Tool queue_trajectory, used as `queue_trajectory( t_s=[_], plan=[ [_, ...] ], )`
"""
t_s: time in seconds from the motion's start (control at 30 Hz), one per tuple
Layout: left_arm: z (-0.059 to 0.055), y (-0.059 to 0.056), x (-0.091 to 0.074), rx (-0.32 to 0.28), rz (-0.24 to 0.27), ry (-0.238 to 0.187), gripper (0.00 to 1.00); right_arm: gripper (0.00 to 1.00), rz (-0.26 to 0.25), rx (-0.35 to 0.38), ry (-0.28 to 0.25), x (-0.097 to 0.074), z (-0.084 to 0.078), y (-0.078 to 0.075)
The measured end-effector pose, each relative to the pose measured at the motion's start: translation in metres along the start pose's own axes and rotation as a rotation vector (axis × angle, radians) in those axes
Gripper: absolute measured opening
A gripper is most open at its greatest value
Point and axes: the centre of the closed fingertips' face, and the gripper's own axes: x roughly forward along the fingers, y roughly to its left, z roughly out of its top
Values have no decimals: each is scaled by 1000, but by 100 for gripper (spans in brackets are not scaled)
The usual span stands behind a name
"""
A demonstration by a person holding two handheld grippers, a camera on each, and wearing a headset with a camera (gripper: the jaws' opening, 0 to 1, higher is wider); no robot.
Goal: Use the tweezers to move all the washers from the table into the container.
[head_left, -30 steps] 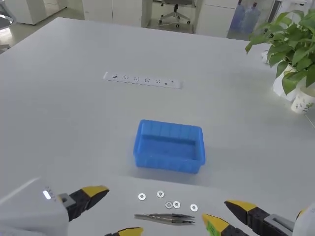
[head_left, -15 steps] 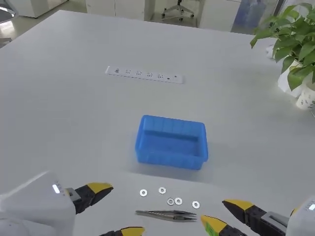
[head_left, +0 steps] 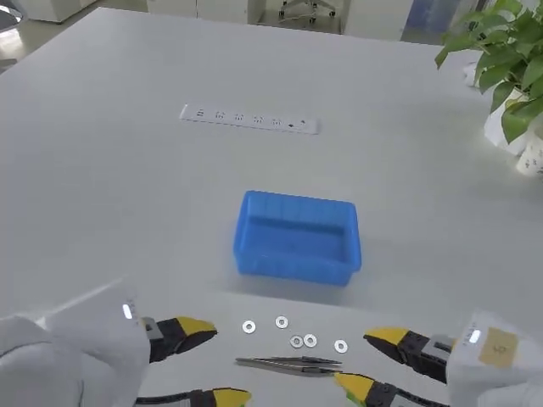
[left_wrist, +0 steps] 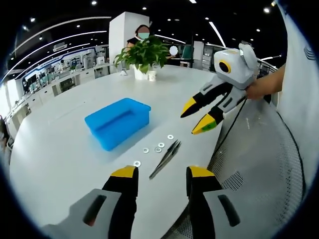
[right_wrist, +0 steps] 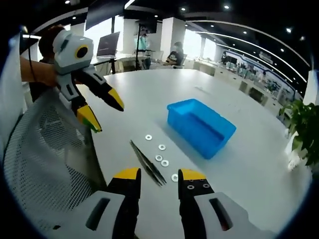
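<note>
Several small metal washers lie loose on the white table, just in front of the blue container. Steel tweezers rest flat on the table on the near side of the washers. My left gripper hovers open to the left of the tweezers, and my right gripper hovers open to their right; neither touches anything. In the left gripper view the tweezers lie just ahead of my open left gripper. In the right gripper view the tweezers and washers sit ahead of my open right gripper.
A white power strip lies beyond the container. A potted plant and a paper cup stand at the far right. The table's near edge runs just below the grippers.
Both grippers have edged inward toward the tweezers, the left one to the right and the right one to the left. The tweezers, washers and container stay where they were.
</note>
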Motion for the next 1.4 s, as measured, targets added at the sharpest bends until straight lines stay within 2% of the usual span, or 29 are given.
queue_trajectory(
  t_s=[0.1,0.17,0.23,0.37,0.43,0.5,0.73,0.9,1.13,1.4],
  plan=[
    [0,7,8,-2,-10,3,42,30,55,-89,49,10,-5,5],
    [-2,7,14,-6,-41,13,37,29,83,-152,71,17,-8,8],
    [-6,8,19,23,-50,36,37,29,99,-177,81,22,-9,9],
    [-12,8,27,23,-74,48,39,28,139,-210,100,30,-12,14],
    [-17,5,29,35,-97,73,39,28,170,-234,117,34,-15,19],
    [-20,3,32,46,-110,85,39,27,179,-261,125,38,-15,21],
    [-29,0,40,65,-147,122,38,24,210,-276,150,49,-16,18],
    [-30,2,44,74,-157,130,38,22,239,-270,169,57,-17,15],
    [-31,4,49,73,-167,142,37,22,268,-256,179,60,-18,16],
    [-35,1,53,74,-191,160,33,18,289,-253,196,63,-23,18]
  ],
)
